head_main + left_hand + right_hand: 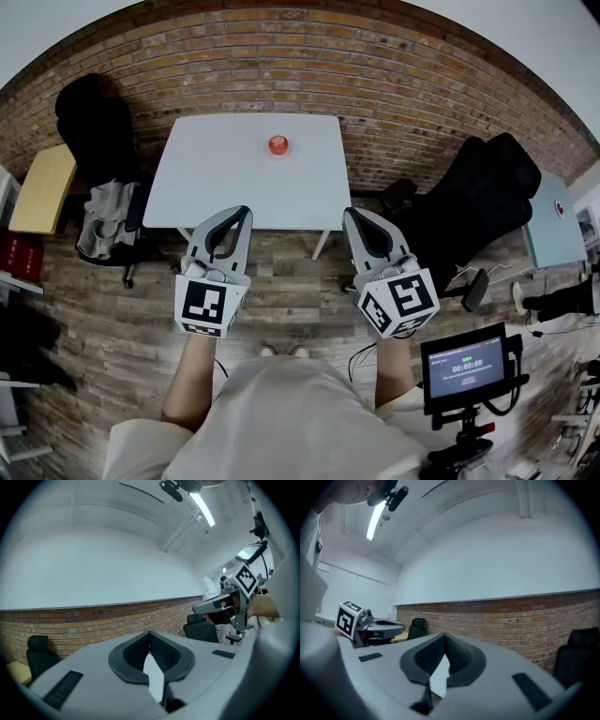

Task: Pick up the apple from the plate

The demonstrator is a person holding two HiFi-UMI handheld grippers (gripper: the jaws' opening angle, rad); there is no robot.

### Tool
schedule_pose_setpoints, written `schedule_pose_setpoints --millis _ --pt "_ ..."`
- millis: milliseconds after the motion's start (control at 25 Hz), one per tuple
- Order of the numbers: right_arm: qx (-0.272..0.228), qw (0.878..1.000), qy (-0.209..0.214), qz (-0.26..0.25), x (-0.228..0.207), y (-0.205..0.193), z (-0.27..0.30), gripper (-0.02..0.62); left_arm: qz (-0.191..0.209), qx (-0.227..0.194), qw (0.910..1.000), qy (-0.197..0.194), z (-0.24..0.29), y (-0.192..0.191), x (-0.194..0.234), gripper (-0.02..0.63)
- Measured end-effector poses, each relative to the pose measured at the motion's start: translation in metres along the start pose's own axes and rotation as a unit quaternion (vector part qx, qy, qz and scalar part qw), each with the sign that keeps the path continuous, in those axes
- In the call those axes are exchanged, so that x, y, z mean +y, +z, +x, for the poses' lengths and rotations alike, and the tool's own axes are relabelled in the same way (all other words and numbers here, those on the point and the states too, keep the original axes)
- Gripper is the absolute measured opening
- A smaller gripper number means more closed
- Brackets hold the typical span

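Work on the pickup has not begun: the left gripper hangs level, short of the white table, its jaws pressed together on nothing. Ahead of both tools and well apart from them, the red apple sits toward the table's far edge, on what seems to be a pale plate barely distinguishable from the tabletop. The right gripper is likewise closed and empty, so approach, opening, grasp and lift all remain.

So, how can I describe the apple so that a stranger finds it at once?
Find the brick wall, then the white table in front of it. Near the table's far edge, about midway along, sits the apple on a pale plate. It is the only red, round thing on that white top.
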State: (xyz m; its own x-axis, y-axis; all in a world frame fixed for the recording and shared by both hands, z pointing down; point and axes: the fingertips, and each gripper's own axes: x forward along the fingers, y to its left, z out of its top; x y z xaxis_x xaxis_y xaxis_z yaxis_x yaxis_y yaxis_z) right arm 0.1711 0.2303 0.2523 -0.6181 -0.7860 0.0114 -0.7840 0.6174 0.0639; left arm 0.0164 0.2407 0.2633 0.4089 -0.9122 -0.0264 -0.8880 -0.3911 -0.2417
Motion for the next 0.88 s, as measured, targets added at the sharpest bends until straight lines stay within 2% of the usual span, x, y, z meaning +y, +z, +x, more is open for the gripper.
schedule_pose_setpoints --millis 160,440,680,880 --pt "0.005 1.0 -0.005 -0.004 -0.001 -0.002 0.001 0.002 -0.003 0.0 1.0 -0.003 0.002 -0.001 0.0 0.006" --pt "0.003 1.0 0.004 0.027 -0.005 -0.006 -0.002 0.003 -0.009 -0.005 0.9999 -0.003 0.006 -0.003 -0.004 0.006" --pt "-0.033 0.998 0.029 0.049 -0.005 0.001 -0.005 0.003 -0.006 0.001 1.0 0.003 0.008 -0.007 -0.006 0.006" --pt "-0.036 0.997 0.042 0.046 -0.024 0.005 -0.013 0.003 -0.006 0.01 0.9999 0.012 0.021 -0.002 -0.024 0.006"
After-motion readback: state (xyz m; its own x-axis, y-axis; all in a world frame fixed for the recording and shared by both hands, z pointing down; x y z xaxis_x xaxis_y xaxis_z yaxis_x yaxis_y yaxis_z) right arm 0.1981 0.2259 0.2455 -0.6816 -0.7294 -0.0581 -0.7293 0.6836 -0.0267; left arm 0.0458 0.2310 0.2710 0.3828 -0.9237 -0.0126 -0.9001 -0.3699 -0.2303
